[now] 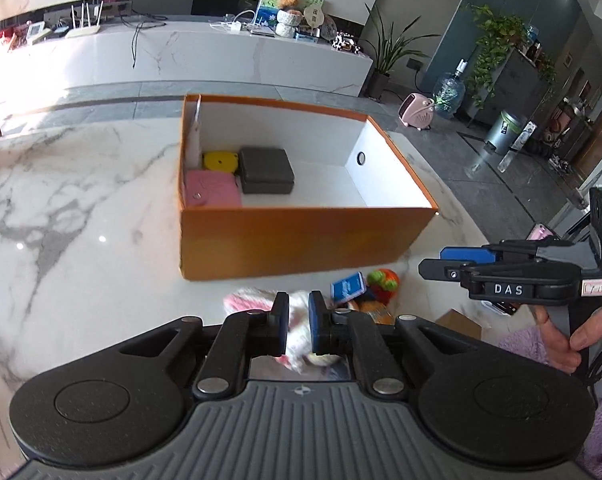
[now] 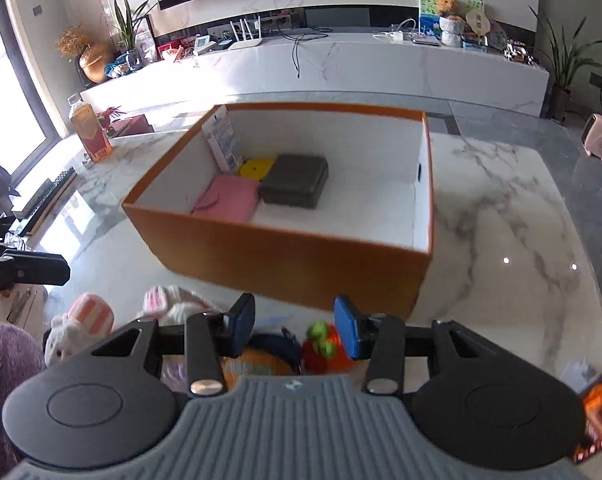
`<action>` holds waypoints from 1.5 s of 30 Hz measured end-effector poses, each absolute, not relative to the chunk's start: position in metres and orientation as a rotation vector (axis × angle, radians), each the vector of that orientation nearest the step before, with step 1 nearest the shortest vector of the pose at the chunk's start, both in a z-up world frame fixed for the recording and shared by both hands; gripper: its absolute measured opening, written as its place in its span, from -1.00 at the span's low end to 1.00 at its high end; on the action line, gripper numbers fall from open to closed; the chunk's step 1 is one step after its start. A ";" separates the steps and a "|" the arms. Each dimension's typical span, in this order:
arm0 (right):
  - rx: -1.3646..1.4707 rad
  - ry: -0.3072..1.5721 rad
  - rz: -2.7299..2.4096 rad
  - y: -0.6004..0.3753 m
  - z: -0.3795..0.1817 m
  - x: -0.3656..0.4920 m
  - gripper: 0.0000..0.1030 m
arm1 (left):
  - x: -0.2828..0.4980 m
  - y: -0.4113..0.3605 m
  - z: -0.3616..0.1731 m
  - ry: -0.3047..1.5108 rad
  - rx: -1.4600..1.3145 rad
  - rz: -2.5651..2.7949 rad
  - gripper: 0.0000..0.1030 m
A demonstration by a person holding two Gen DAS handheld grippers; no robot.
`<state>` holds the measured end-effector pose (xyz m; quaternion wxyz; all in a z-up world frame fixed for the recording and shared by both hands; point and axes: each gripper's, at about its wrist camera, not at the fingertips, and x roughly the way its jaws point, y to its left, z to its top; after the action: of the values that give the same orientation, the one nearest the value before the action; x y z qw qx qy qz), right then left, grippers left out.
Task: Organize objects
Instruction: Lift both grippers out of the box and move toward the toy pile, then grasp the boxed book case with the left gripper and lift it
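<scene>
An orange box (image 1: 301, 236) with white inside stands on the marble table; it holds a grey case (image 1: 265, 170), a pink pouch (image 1: 212, 189) and a yellow disc (image 1: 219, 160). The same box (image 2: 301, 264) shows in the right wrist view. My left gripper (image 1: 299, 326) is shut on a pink and white plush toy (image 1: 257, 300) in front of the box. My right gripper (image 2: 295, 330) is open above a red and green knitted toy (image 2: 321, 350) and an orange item (image 2: 257, 364). A blue card box (image 1: 348, 286) lies beside the knitted toy (image 1: 383, 282).
A white paper leaflet (image 2: 223, 142) leans inside the box's left wall. An orange carton (image 2: 91, 134) stands at the table's far left. A brown cardboard piece (image 1: 461, 322) lies near the right gripper (image 1: 433, 268). A white counter (image 2: 341, 64) stands behind.
</scene>
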<state>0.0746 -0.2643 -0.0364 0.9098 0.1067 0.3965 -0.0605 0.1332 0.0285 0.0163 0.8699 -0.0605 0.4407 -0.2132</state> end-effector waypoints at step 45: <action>0.434 0.949 0.051 -0.230 -0.144 0.033 -0.34 | 0.109 0.001 -0.101 1.188 -0.461 -0.240 -0.04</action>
<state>0.0331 -0.2300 -0.1443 0.8665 0.2073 0.4534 0.0245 0.1091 0.0010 -0.1013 0.7970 -0.2146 0.5534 -0.1117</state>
